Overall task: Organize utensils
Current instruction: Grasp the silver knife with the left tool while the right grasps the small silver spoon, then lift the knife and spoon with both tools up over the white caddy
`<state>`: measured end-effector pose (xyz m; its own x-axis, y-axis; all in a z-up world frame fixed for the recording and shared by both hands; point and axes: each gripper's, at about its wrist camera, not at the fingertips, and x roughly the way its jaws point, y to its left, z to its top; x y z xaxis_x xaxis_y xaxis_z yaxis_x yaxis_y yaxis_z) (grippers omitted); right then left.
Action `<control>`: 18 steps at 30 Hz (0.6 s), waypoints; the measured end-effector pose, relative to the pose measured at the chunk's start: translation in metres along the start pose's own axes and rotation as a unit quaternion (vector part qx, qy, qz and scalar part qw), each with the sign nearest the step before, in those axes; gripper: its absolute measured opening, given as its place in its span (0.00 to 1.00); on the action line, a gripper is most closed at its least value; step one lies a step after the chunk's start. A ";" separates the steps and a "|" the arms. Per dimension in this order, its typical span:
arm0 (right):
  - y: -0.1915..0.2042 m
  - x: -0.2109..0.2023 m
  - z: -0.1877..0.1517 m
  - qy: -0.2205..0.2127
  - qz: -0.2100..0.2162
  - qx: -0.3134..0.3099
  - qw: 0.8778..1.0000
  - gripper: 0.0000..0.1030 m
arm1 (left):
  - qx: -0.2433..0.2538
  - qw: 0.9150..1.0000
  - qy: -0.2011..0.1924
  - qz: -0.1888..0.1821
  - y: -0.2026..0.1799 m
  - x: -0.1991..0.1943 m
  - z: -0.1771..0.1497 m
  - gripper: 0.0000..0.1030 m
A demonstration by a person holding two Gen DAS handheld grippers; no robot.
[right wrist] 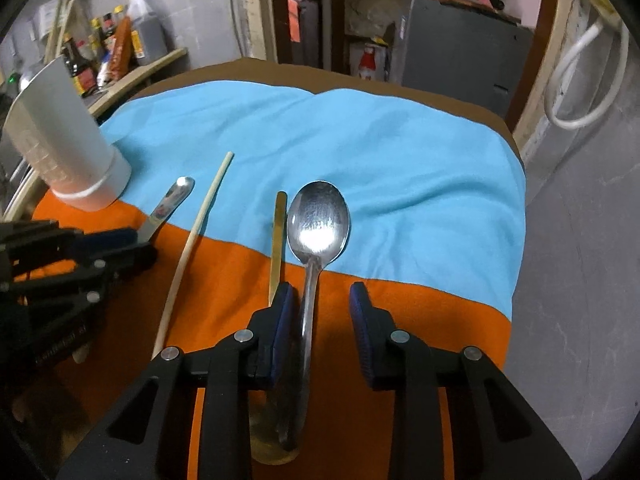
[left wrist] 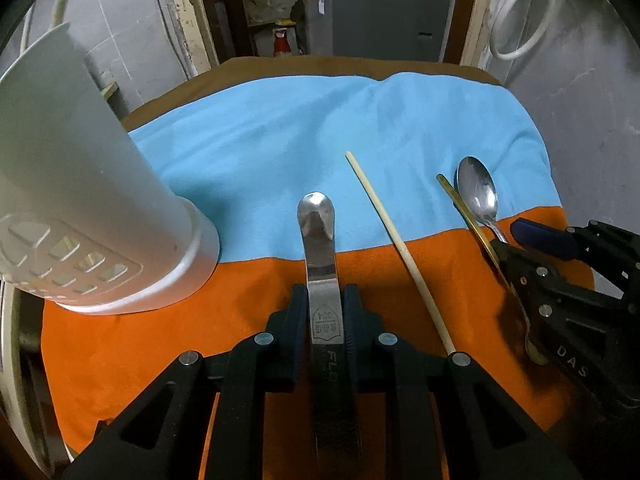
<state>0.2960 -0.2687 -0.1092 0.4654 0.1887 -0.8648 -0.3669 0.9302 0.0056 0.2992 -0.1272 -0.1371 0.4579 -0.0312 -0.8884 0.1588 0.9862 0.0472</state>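
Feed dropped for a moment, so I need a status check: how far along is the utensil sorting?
Early. Done: nothing visibly in the white holder. In hand: the left hand-held gripper is shut on a flat steel handle; the right hand-held gripper straddles the spoon, with a gap on one side. Left: the chopstick and gold utensil lie on the cloth.

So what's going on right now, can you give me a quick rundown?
Left tool shut on flat steel handle. Right tool open around spoon, not gripping. White holder waiting, path clear.
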 end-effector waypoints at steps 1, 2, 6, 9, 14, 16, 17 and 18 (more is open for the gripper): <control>-0.001 0.000 0.001 0.000 0.002 0.006 1.000 0.13 | -0.001 1.000 0.001 0.000 0.000 0.000 0.000 0.15; -0.003 0.000 0.001 -0.006 0.010 0.022 1.000 0.06 | -0.003 1.000 0.002 0.000 0.000 0.000 0.000 0.14; -0.012 -0.005 -0.005 -0.029 0.036 0.065 0.997 0.04 | -0.044 0.998 -0.004 -0.034 0.012 -0.005 -0.003 0.13; -0.019 -0.020 -0.012 -0.061 0.062 0.091 0.992 0.04 | -0.065 0.996 -0.032 -0.056 0.023 -0.018 -0.015 0.13; -0.014 -0.050 -0.020 -0.138 0.076 0.079 0.984 0.04 | -0.078 0.987 -0.115 -0.080 0.028 -0.049 -0.039 0.13; -0.008 -0.059 -0.024 -0.162 0.080 0.072 0.981 0.04 | -0.071 0.984 -0.146 -0.077 0.025 -0.062 -0.046 0.13; -0.005 -0.063 -0.026 -0.174 0.081 0.069 0.979 0.04 | -0.071 0.982 -0.158 -0.077 0.025 -0.067 -0.049 0.13; -0.004 -0.065 -0.026 -0.181 0.082 0.067 0.978 0.04 | -0.074 0.979 -0.170 -0.081 0.026 -0.072 -0.052 0.13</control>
<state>0.2466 -0.2929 -0.0663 0.6721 0.4154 -0.6129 -0.3627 0.9064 0.2166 0.2249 -0.0909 -0.0951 0.7064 -0.2158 -0.6741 0.1356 0.9760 -0.1704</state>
